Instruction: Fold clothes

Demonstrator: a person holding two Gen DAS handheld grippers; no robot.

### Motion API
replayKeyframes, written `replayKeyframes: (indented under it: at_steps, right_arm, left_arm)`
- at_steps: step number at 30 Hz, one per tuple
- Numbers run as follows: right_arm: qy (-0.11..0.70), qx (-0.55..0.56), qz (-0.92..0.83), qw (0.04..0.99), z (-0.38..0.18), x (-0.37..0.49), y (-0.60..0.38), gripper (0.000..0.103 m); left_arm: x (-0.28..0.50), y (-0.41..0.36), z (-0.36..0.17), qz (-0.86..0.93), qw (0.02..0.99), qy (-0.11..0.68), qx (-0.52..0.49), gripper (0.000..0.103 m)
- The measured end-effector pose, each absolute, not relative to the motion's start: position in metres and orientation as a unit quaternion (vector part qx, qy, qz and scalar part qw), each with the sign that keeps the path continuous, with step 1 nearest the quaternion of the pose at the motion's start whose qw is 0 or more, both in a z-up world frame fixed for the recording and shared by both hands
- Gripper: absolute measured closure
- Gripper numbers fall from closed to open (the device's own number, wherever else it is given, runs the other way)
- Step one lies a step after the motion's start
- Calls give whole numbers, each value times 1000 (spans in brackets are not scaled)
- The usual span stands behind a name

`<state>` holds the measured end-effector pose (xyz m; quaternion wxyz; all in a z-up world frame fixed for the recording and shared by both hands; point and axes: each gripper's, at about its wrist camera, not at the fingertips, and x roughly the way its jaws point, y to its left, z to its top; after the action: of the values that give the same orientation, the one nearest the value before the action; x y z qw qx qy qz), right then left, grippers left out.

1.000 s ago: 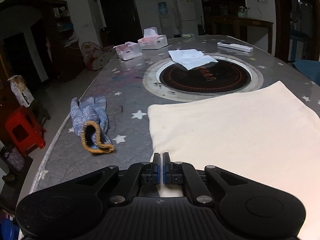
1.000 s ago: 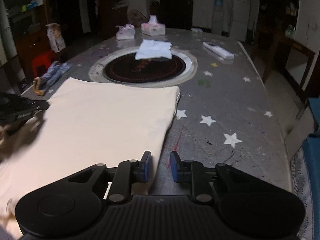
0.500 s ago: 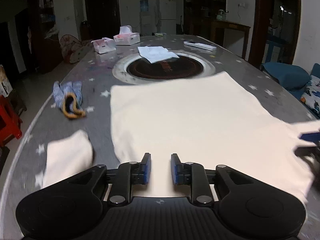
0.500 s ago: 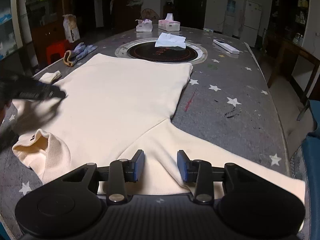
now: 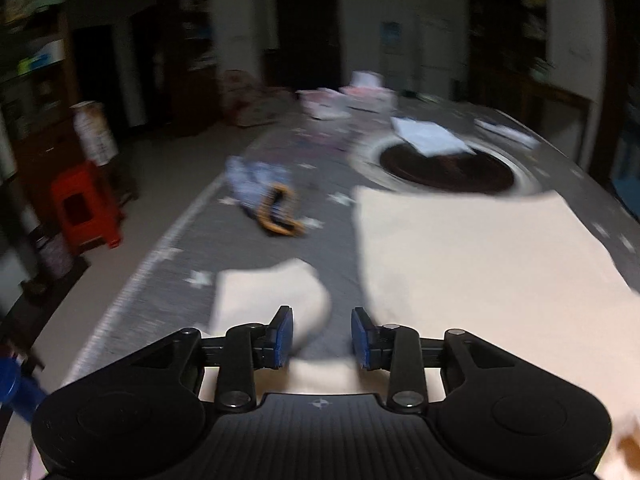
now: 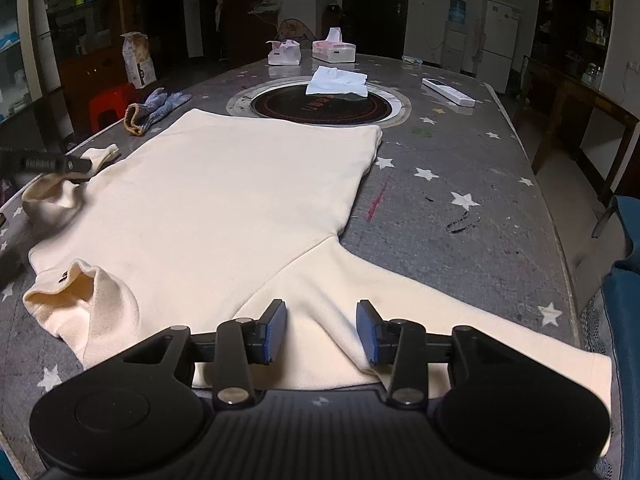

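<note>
A cream long-sleeved shirt (image 6: 240, 200) lies spread flat on the grey star-patterned table (image 6: 460, 152), collar (image 6: 76, 296) at the near left. My right gripper (image 6: 322, 330) is open and empty, just above the shirt's right sleeve (image 6: 420, 304) near the armpit. My left gripper (image 5: 322, 336) is open and empty, above the left sleeve (image 5: 272, 292) beside the shirt body (image 5: 480, 256); that view is blurred. The left gripper also shows in the right wrist view (image 6: 44, 164) at the far left over the left sleeve.
A blue knit glove (image 6: 156, 108) lies left of the shirt. A round hotplate (image 6: 320, 104) with a white cloth (image 6: 338, 82) sits beyond it, then tissue boxes (image 6: 334, 50) and a remote (image 6: 448, 92). A red stool (image 5: 86, 204) stands off the table's left edge.
Both grippers pulled back from the shirt's far hem to its near end and opened wider; the left one let go of the cloth and swung left over the left sleeve.
</note>
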<state>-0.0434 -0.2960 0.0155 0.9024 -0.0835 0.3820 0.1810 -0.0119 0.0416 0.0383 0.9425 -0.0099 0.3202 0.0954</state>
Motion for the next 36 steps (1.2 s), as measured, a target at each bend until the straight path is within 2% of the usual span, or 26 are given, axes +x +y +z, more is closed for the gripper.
replayKeyframes:
  at_steps: [10, 11, 13, 16, 25, 32, 35, 36]
  right_arm:
    - [387, -90, 181, 900, 16, -40, -294, 59]
    - [388, -90, 181, 899, 17, -40, -293, 59]
    - [389, -91, 179, 899, 17, -40, -293, 59]
    - [389, -91, 177, 899, 17, -40, -292, 59]
    - [388, -91, 173, 901, 16, -40, -291, 59]
    - [385, -89, 174, 902, 16, -40, -292, 58]
    - [385, -90, 174, 902, 16, -40, -292, 58]
    - [385, -89, 174, 902, 16, -40, -292, 58]
  left_arm:
    - [22, 89, 22, 182, 913, 353, -90, 70]
    - [21, 87, 22, 175, 916, 352, -86, 72]
    - [20, 82, 21, 161, 920, 349, -81, 92]
    - [17, 85, 23, 164, 920, 342, -96, 96]
    - [-18, 134, 51, 276, 915, 273, -111, 96]
    - [-34, 168, 45, 304, 901, 278, -135, 96]
    - [-35, 166, 44, 283, 908, 280, -130, 90]
    - [-37, 164, 45, 284, 909, 277, -125, 85]
